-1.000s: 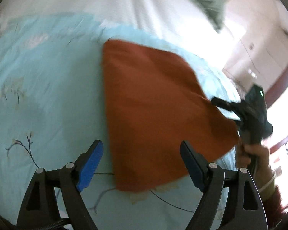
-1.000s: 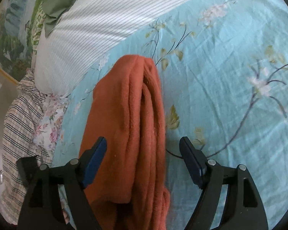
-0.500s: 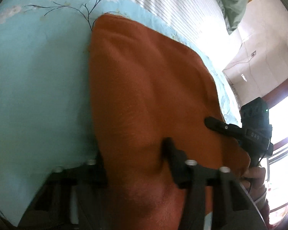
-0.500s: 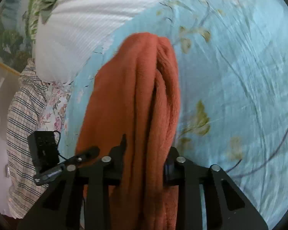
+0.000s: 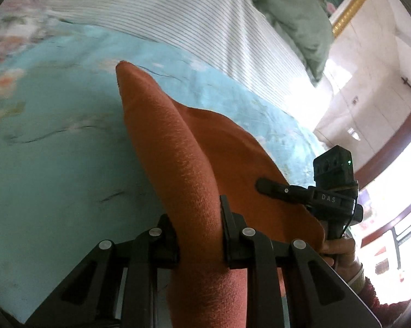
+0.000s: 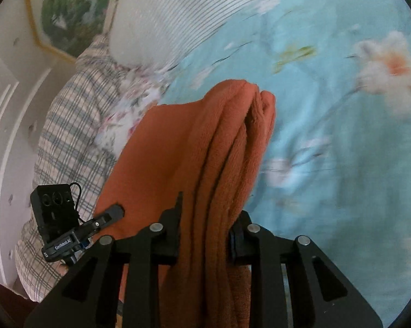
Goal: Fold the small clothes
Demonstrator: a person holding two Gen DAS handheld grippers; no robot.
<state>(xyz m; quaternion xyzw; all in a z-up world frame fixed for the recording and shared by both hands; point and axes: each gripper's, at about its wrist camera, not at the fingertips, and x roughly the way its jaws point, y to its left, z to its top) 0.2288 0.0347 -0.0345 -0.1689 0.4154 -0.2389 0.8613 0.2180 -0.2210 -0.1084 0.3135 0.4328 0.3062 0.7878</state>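
While pinched: orange cloth (image 5: 178,164) between both tongs.

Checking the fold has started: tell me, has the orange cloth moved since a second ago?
Yes. The orange cloth lay flat on the blue floral sheet; now both claws are shut on it, raising its near edge off the sheet.

Orange cloth (image 6: 205,147) between right gripper (image 6: 204,235) fingers (image 6: 172,229)

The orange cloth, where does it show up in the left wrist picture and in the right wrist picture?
Left wrist: the orange cloth runs from bottom centre up to the middle, pinched in the left gripper.
Right wrist: it fills the lower centre, pinched in the right gripper.
Shared landmark: the white striped bedding beyond the cloth.
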